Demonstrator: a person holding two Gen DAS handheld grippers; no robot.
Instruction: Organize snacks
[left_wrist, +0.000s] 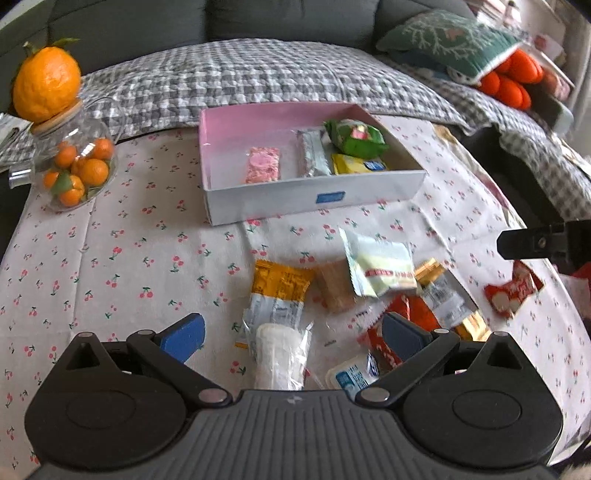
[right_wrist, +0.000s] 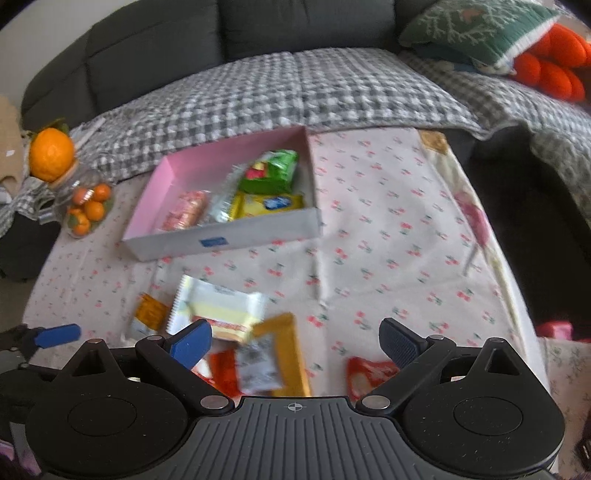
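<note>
cherry-print tablecloth (left_wrist: 122, 266), checked blanket (left_wrist: 240, 81), grey sofa (right_wrist: 155, 48)

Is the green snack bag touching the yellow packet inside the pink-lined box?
Touching. In the left wrist view the green snack bag overlaps the far edge of the yellow packet in the pink-lined box, with no gap between them.

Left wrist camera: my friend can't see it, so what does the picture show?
The open left gripper hovers over a pile of loose snacks on a cherry-print tablecloth. Behind them a pink-lined box holds four snacks, with a jar of oranges to its left and a sofa beyond.
</note>
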